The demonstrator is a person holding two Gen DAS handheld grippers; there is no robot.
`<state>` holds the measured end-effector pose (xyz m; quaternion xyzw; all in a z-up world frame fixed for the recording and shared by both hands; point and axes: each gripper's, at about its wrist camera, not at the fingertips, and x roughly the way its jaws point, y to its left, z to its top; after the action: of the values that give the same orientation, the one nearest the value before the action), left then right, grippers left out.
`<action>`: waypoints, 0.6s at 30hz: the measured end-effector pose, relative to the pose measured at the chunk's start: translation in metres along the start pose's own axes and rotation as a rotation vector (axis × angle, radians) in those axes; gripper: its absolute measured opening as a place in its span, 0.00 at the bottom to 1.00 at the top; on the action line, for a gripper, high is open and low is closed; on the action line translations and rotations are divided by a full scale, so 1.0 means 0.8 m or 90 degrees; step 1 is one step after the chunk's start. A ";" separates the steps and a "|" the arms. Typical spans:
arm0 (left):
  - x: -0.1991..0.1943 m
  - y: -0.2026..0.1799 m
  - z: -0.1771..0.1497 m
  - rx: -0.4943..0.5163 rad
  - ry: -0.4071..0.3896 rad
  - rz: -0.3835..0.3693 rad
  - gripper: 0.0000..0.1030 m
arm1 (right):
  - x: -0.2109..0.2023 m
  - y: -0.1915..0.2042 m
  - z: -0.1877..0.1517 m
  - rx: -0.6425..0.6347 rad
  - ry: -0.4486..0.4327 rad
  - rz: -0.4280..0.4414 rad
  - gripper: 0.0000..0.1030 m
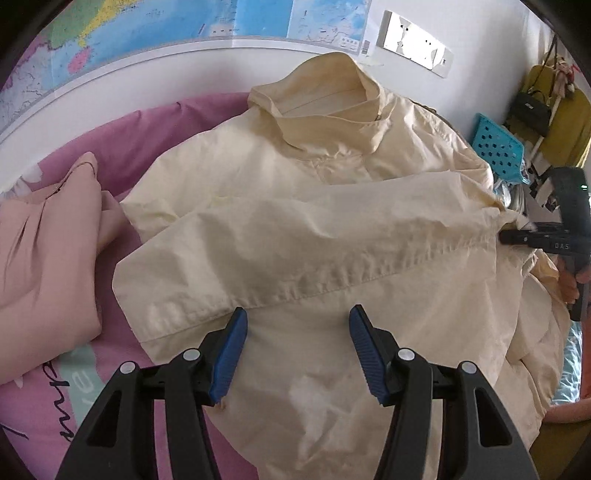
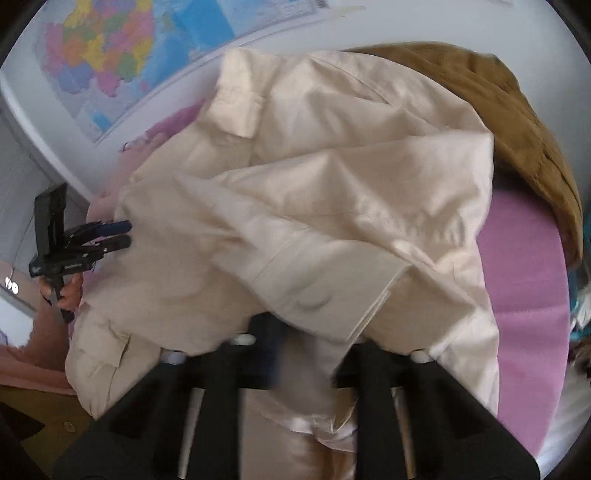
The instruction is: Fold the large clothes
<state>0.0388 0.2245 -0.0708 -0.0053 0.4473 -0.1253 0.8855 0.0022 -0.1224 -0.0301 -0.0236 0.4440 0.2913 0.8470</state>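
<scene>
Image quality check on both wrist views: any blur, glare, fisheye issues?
Left wrist view: sharp, even daylight, glare on the wall panel, fisheye bends the map edge. Right wrist view: motion-blurred, worst low down where the cream jacket covers the right gripper; fabric sheen looks slightly washed out.

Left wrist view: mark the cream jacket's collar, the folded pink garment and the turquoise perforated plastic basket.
Cream jacket's collar (image 1: 325,92), left wrist view, on the raised collar band.
Folded pink garment (image 1: 44,258), left wrist view, on its top panel.
Turquoise perforated plastic basket (image 1: 496,147), left wrist view, on its holed side.
</scene>
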 end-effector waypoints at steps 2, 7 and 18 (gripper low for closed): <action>-0.004 -0.001 0.005 -0.007 -0.005 0.011 0.54 | -0.022 0.008 0.018 -0.012 -0.051 -0.001 0.06; -0.009 0.001 0.033 -0.036 -0.041 0.028 0.54 | -0.019 0.010 0.063 -0.037 -0.093 -0.028 0.05; -0.027 0.016 0.030 -0.060 -0.055 0.040 0.59 | 0.030 -0.025 0.037 0.037 -0.025 -0.053 0.40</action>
<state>0.0479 0.2391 -0.0410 -0.0385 0.4138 -0.0760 0.9064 0.0448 -0.1186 -0.0350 -0.0112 0.4341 0.2433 0.8673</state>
